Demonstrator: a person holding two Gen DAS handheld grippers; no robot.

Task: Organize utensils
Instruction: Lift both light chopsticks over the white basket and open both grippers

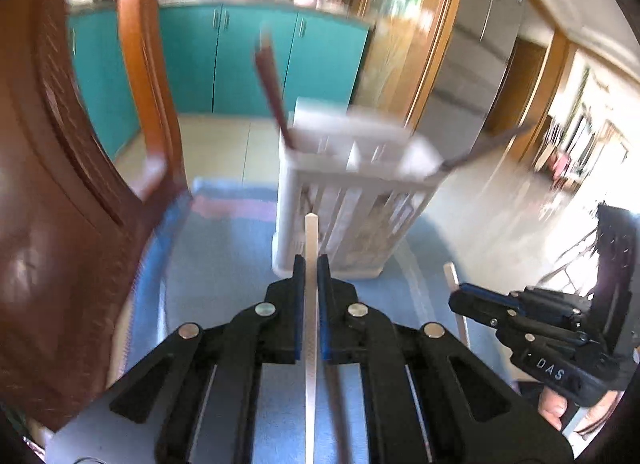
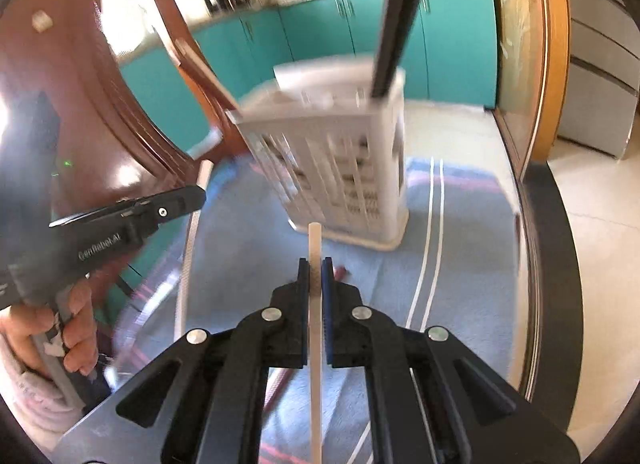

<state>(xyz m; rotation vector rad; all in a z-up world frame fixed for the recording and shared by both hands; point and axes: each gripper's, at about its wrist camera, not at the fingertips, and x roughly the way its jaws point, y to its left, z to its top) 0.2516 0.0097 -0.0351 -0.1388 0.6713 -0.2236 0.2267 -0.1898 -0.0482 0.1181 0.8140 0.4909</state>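
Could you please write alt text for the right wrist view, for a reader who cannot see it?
The right gripper is shut on a white chopstick pointing toward a white slotted utensil holder on a blue mat. Dark chopsticks stand in the holder, and the left gripper enters from the left.

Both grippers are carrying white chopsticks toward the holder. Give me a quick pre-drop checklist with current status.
1. Left gripper clamped on its white chopstick: ok, stick sits between the pads.
2. Right gripper clamped on its white chopstick: ok.
3. Holder upright on the blue mat: ok, though blurred.
4. Free slot in the holder: cannot tell; brown chopsticks and a dark utensil already stand in it, and the compartments are smeared.
5. Stick tips above the rim: not ok; both still point at the holder's side.
6. Grippers apart from each other: ok.
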